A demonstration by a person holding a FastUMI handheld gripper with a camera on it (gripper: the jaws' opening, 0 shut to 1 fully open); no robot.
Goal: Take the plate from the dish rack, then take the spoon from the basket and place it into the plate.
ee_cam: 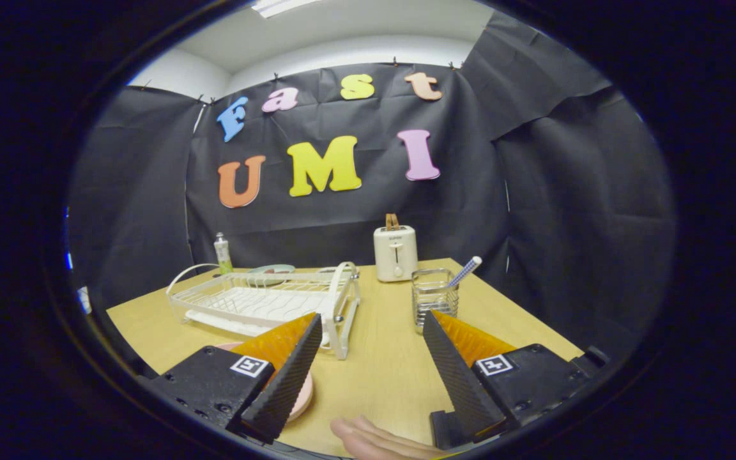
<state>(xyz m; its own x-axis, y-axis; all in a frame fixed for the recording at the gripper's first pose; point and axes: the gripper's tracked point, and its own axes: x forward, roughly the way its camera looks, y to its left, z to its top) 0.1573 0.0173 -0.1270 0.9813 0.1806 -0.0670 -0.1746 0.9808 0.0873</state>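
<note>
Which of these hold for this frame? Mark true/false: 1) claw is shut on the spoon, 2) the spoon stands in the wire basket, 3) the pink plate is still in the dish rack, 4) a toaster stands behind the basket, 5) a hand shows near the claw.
1) False. The claw is open, with bare table between its fingers.
2) True. The spoon stands in the wire basket, handle sticking up, just beyond the fingers.
3) False. The pink plate lies on the table in front of the dish rack, partly hidden by one finger.
4) True. The toaster stands by the wall behind the basket.
5) True. A hand rests on the table's near edge.
</note>
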